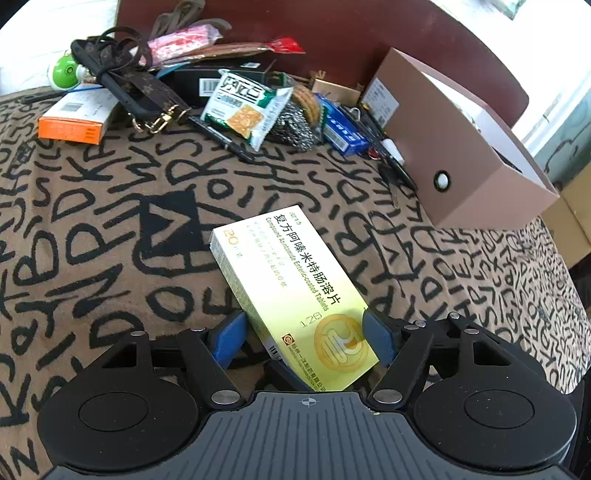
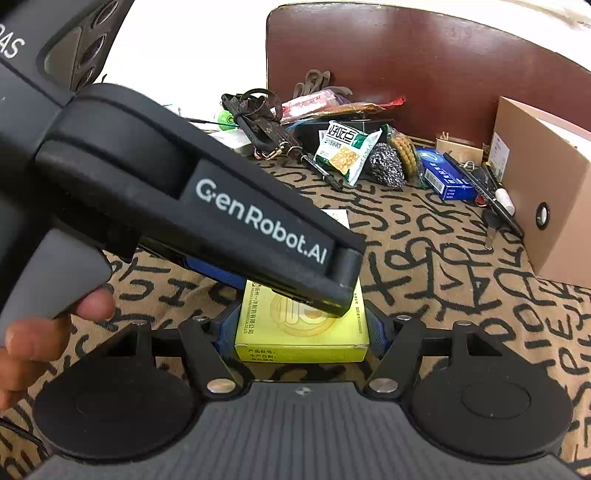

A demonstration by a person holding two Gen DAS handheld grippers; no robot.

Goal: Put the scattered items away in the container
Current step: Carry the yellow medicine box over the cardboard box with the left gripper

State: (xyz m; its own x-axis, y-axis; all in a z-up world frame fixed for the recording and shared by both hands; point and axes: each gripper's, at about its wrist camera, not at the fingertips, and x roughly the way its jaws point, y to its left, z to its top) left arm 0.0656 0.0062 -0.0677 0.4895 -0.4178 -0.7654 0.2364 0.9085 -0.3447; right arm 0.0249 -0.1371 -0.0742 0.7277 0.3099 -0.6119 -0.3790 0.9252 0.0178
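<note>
A yellow-green medicine box [image 1: 295,280] lies slanted over the patterned cloth, its near end between the blue pads of my left gripper [image 1: 306,328]. Both pads touch its long sides. In the right wrist view the same medicine box [image 2: 303,332] sits squarely between the pads of my right gripper [image 2: 301,325], which press on its two sides. My left gripper [image 2: 277,284] reaches in from the upper left and straddles the box's far part. The container, a tan box [image 1: 461,177] with an open top, stands at the right; its tan wall [image 2: 546,206] also shows in the right wrist view.
Clutter lines the far edge: an orange-white box [image 1: 74,118], a brown strap [image 1: 140,85], a black pen [image 1: 221,136], a biscuit packet [image 1: 243,107], a steel scourer [image 1: 295,125] and a blue box [image 1: 343,129]. A dark red chair back [image 1: 332,29] rises behind. A hand [image 2: 44,332] holds the left gripper.
</note>
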